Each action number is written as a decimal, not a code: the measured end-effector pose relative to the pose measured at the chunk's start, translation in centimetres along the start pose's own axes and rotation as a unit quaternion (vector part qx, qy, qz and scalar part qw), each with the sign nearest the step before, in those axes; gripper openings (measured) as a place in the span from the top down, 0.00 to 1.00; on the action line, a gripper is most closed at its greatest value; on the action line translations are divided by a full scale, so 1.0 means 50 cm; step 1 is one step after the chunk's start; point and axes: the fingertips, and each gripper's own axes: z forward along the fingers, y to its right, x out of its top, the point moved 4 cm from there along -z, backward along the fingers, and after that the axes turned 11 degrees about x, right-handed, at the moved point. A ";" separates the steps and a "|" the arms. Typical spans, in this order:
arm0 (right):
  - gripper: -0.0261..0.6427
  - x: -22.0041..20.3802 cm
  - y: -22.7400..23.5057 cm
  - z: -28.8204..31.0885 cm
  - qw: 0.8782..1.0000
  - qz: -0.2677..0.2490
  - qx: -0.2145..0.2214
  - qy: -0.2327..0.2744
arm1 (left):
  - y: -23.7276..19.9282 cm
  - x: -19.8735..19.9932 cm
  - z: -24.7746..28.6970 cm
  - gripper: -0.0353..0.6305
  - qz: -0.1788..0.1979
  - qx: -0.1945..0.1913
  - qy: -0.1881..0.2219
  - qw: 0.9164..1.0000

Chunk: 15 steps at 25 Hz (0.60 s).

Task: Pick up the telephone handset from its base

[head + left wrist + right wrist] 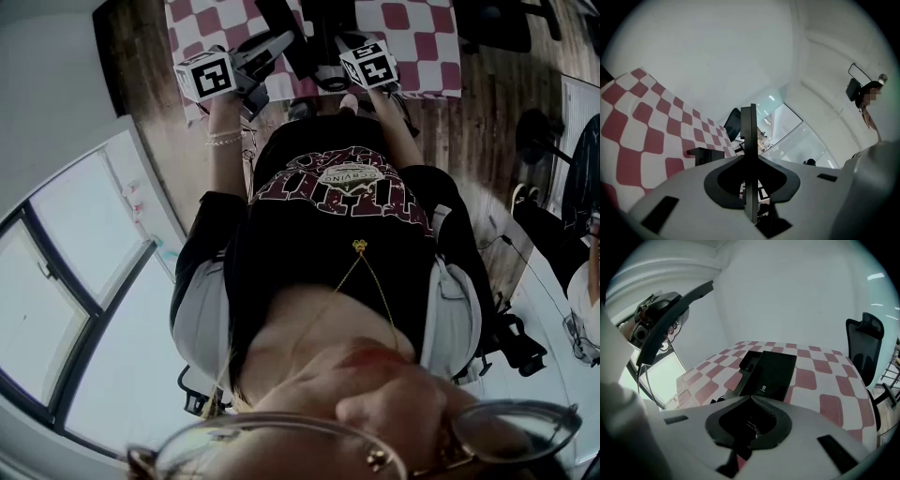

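left claw [749, 197]: clenched on the dark grey, bar-shaped plastic telephone handset [675, 310], which is in the air, off its base.
base: flat black rectangular telephone base [773, 369] on the red-and-white checked desk [825, 376], cradle empty.
right claw [749, 427]: grasps nothing; I cannot tell its jaw spacing.
risk: the grip looks narrow, so the handset may pivot or slip.

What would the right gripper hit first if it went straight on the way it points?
Most likely the black telephone base on the checkered tablecloth, straight ahead of the right gripper. Nothing shows in between in its view, though the depth is hard to judge.
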 end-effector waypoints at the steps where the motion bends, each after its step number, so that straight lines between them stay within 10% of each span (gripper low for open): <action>1: 0.93 -0.001 0.000 -0.001 1.000 0.000 0.000 0.000 | 0.006 0.003 -0.003 0.83 0.004 -0.002 0.002 1.000; 15: 0.93 -0.005 0.005 0.002 1.000 0.007 0.013 0.000 | 0.041 0.023 -0.017 0.83 0.013 -0.031 0.020 0.999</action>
